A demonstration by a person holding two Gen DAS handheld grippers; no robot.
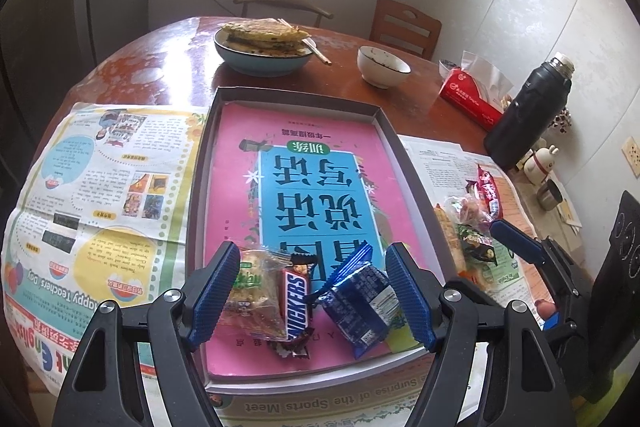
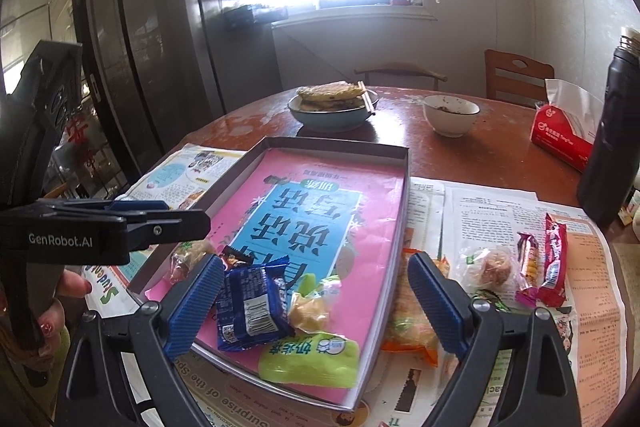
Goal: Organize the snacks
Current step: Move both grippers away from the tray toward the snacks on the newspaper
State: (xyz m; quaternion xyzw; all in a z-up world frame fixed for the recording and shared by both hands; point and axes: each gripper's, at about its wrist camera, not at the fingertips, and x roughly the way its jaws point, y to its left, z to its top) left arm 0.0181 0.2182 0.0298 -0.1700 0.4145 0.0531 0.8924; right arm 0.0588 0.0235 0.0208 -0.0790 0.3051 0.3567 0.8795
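With both my left claw [image 1: 312,293] and right claw [image 2: 316,301] spread and holding nothing, I judge the job part done: several snacks [image 1: 352,303] lie in the tray [image 1: 296,95] at lower centre, others [image 2: 520,267] wait on the newspaper at right.

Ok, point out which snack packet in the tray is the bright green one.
The lime-green glossy packet with a cartoon face, lying at the grey cardboard tray's near edge. The dark blue foil packet beside it is blue, and the small sweet is yellowish.

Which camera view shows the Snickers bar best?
The left wrist view: the Snickers bar lies in the tray with its name readable. The right wrist view shows only a dark wrapper end behind the blue packet.
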